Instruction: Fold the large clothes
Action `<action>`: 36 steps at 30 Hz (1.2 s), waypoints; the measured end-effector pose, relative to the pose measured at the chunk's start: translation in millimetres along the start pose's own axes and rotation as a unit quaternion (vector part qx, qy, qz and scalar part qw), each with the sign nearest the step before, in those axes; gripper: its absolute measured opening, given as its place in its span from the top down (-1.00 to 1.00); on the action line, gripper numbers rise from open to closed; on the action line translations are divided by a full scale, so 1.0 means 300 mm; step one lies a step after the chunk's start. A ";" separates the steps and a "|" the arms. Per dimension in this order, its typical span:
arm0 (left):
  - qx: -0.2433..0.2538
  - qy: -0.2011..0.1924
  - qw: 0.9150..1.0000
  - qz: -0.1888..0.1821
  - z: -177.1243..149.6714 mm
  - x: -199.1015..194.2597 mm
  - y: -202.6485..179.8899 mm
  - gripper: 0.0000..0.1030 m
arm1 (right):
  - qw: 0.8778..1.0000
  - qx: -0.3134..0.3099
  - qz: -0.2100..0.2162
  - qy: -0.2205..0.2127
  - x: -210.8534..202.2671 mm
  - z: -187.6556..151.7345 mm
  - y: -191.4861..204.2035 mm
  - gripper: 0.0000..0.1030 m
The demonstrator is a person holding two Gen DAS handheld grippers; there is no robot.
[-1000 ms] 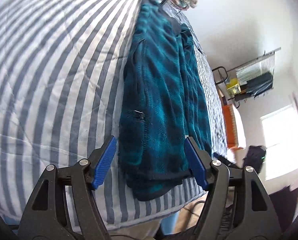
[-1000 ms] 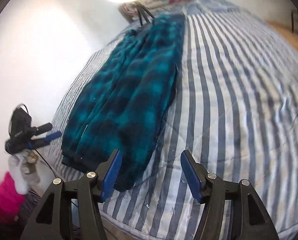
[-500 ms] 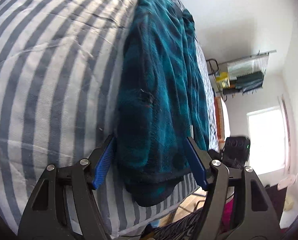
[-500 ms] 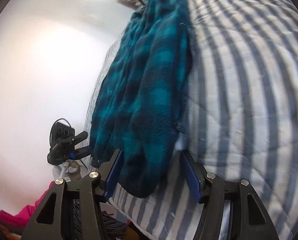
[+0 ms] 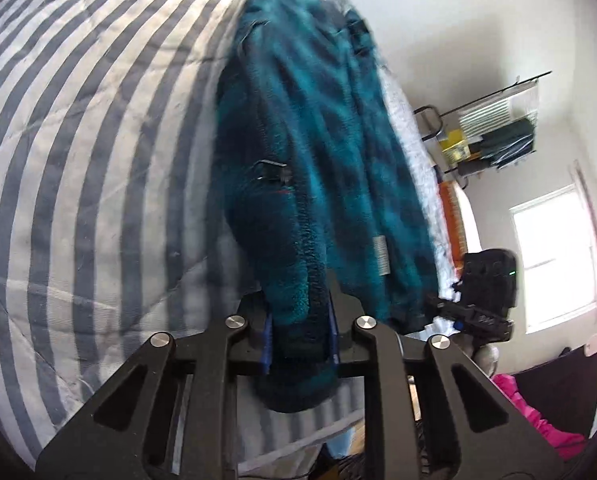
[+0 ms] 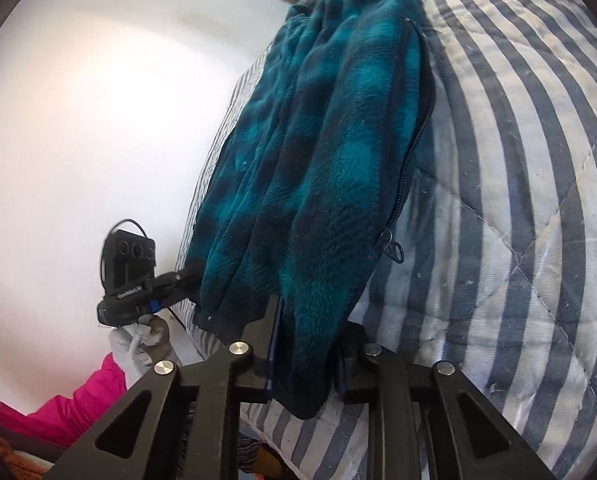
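Observation:
A teal plaid fleece jacket (image 5: 318, 140) lies folded lengthwise along the striped bed cover (image 5: 78, 160), its hem at the near edge. My left gripper (image 5: 298, 312) is closing its jaws on one hem corner, and the blue pads press the fleece between them. In the right wrist view the same jacket (image 6: 330, 160) shows its zipper side. There my right gripper (image 6: 306, 344) is closing on the other hem corner, fleece pinched between the pads. Each gripper also shows in the other's view: the right gripper (image 5: 478, 312) and the left gripper (image 6: 138, 280), both at the hem.
The blue-and-white striped quilt (image 6: 518, 200) stretches wide beside the jacket. A pink garment (image 5: 538, 412) lies on the floor off the bed's edge. A metal rack (image 5: 494, 132) with stored items and a bright window (image 5: 554, 256) stand by the far wall.
Both grippers dropped toward the bed edge and went from wide open around the hem to clamped on it. The hem now lifts slightly off the quilt.

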State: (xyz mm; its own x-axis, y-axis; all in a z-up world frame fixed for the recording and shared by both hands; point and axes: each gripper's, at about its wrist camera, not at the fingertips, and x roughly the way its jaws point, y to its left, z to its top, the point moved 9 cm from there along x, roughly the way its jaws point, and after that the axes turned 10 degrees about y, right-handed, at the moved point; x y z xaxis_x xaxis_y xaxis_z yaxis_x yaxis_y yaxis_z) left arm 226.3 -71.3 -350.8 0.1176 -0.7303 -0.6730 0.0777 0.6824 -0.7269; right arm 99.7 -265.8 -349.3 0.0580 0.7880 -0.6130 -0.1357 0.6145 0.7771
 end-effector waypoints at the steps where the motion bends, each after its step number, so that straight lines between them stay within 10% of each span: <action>1: -0.002 -0.004 1.000 -0.010 0.003 -0.009 -0.013 0.66 | 1.000 0.001 0.004 -0.002 0.003 0.004 0.004 0.68; 14: -0.004 -0.054 0.998 -0.037 0.149 -0.106 -0.162 0.70 | 0.993 -0.019 0.048 -0.102 -0.184 0.162 0.158 0.78; 36: -0.069 -0.092 0.993 0.006 0.614 0.069 -0.079 0.70 | 0.990 0.037 -0.078 -0.110 -0.145 0.632 -0.014 0.80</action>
State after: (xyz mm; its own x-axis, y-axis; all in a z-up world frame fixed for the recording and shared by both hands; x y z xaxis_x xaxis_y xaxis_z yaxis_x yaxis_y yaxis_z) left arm 409.4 -96.5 -322.2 0.2983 -0.6943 -0.6550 -0.0601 0.6712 -0.7389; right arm 285.3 -295.3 -298.8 0.2884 0.6681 -0.6860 -0.0366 0.7236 0.6893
